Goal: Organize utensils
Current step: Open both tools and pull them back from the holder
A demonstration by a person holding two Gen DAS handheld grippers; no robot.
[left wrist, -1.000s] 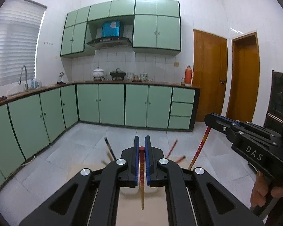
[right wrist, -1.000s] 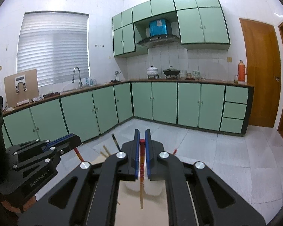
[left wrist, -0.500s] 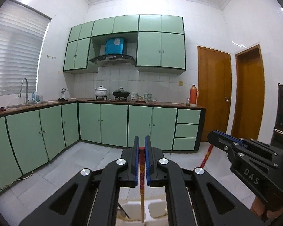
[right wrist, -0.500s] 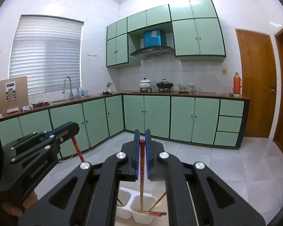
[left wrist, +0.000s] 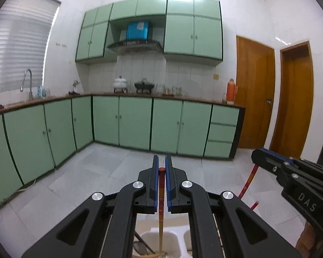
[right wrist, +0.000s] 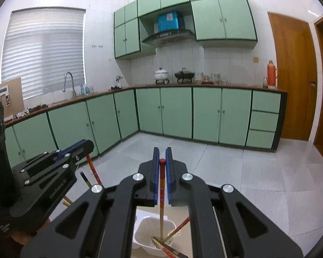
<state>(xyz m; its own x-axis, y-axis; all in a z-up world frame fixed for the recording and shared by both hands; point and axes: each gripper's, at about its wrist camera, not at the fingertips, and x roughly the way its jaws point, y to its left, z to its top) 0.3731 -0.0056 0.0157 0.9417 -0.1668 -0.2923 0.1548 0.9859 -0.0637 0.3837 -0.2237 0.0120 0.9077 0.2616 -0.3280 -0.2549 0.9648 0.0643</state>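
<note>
Both claws are matte black linkages with silver pivot screws and blue pads lining the fingers: the left claw [left wrist: 162, 165] carries faint white lettering on its side, the right claw [right wrist: 162, 157] reads "DAS"

left wrist: faces cabinets [left wrist: 135, 126] | right wrist: same, close | shared: cabinets, holder [right wrist: 152, 234]

The left gripper [left wrist: 161, 169] and right gripper [right wrist: 162, 161] sit side by side, both angled slightly downward, blue pads pinched nearly together (each clamping a thin chopstick); a hand [left wrist: 304, 239] grips the right one's handle
</note>
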